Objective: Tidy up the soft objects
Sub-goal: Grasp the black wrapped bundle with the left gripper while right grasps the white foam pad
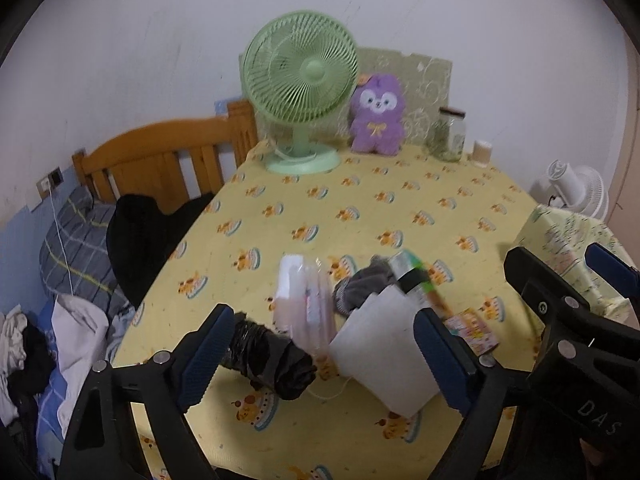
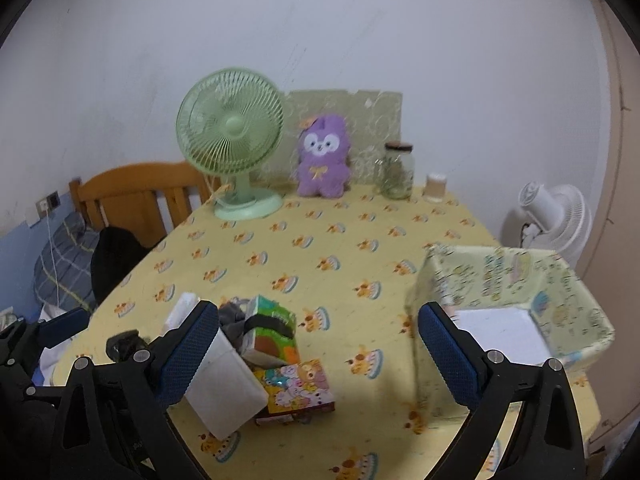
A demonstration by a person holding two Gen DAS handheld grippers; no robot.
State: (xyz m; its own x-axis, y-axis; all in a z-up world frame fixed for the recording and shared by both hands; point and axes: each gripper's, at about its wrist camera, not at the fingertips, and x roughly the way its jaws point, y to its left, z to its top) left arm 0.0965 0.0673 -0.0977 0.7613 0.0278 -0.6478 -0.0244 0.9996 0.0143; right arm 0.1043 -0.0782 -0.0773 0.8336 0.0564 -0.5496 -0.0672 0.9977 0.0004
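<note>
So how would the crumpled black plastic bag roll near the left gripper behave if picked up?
The crumpled black plastic bag roll probably weighs little and squashes between the fingers: its surface is wrinkled film. The glossy plastic might slip. It lies on its side on the yellow tablecloth, so a push may roll it.

There are two fans: one green fan (image 2: 230, 140) and one white fan (image 2: 558, 216). I count one purple plush toy (image 2: 322, 158), one glass jar (image 2: 397, 172), one small cup (image 2: 435, 187). Also one patterned box (image 2: 576, 300) and two tissue packs (image 2: 272, 330) (image 2: 294, 388)

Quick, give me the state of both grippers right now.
Left gripper: open, holding nothing, above the black roll and white pack.
Right gripper: open, holding nothing, between the pile and the patterned box.
</note>
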